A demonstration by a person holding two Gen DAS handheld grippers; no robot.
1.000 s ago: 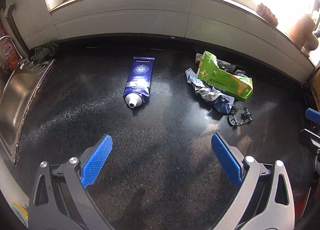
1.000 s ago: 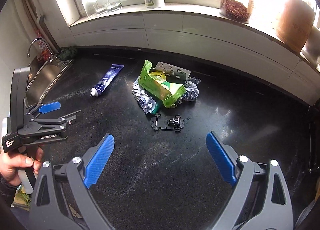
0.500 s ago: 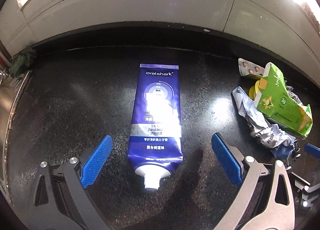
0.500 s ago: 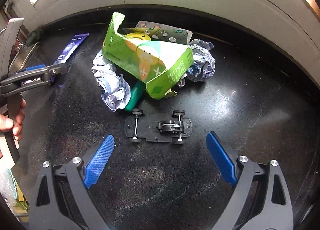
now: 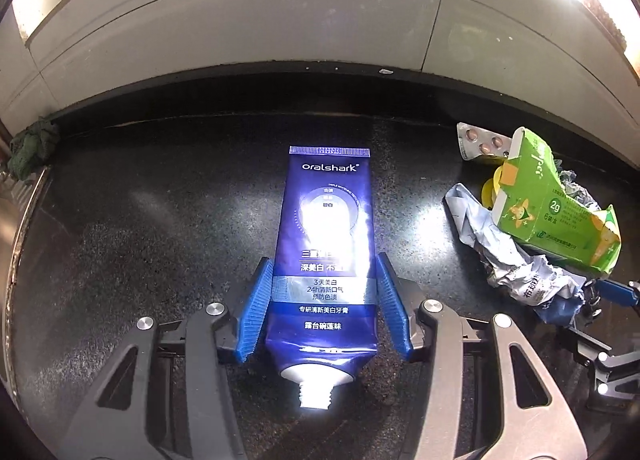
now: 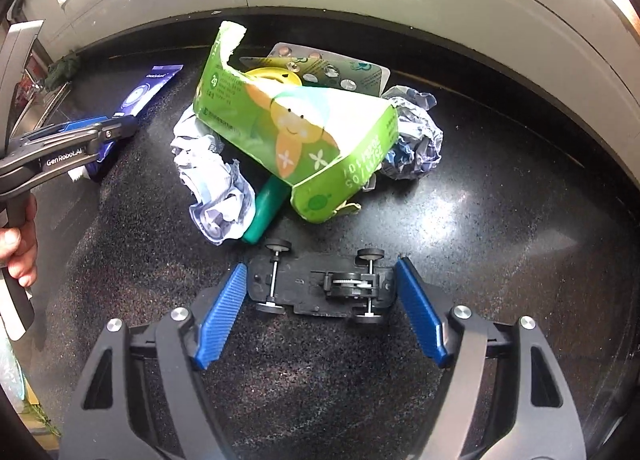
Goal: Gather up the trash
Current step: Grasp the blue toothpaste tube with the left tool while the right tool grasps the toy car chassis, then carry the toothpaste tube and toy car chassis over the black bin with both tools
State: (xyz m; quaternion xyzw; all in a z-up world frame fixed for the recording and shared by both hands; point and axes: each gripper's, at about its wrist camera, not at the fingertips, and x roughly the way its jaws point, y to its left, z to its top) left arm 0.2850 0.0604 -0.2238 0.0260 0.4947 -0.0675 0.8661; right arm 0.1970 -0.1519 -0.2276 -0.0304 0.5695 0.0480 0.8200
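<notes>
Left gripper jaws grasp the toothpaste tube for lifting; right gripper jaws, released, straddle the toy car chassis.

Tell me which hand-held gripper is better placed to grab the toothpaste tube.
Left. The left hand-held gripper already has its blue pads on either side of the toothpaste tube. The right hand-held gripper straddles the toy car chassis instead.

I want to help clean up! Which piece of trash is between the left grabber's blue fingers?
The blue toothpaste tube. It lies between the left gripper's pads, apart from the green carton pile.
</notes>
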